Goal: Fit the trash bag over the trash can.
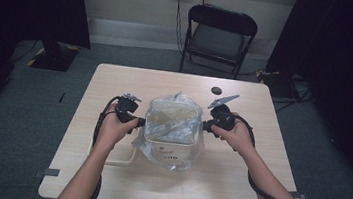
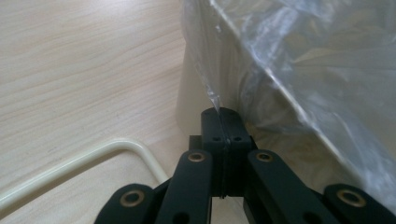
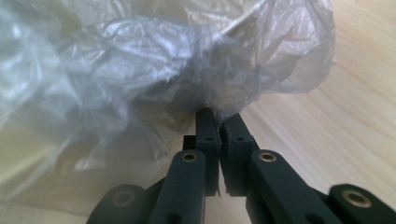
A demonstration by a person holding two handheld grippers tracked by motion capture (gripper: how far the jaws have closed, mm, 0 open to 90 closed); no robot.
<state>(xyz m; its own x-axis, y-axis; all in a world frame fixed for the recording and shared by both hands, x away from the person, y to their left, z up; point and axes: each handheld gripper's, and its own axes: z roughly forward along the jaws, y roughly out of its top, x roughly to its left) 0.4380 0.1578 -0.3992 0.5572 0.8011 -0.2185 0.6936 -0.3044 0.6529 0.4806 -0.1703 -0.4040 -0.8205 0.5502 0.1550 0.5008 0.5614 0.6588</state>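
A cream square plastic bin lined with a clear crinkled plastic bag stands at the middle of the light wooden tabletop. The left gripper has its jaws pressed together on the bag's edge at the bin's left side. The right gripper, jaws almost together, pinches the bag film at the bin's right side.

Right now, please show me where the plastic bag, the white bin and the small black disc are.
plastic bag [image 1: 175, 110]: high view, crumpled film over the bin's mouth.
white bin [image 1: 174, 153]: high view, front wall seen through the film.
small black disc [image 1: 216, 90]: high view, its flat top.
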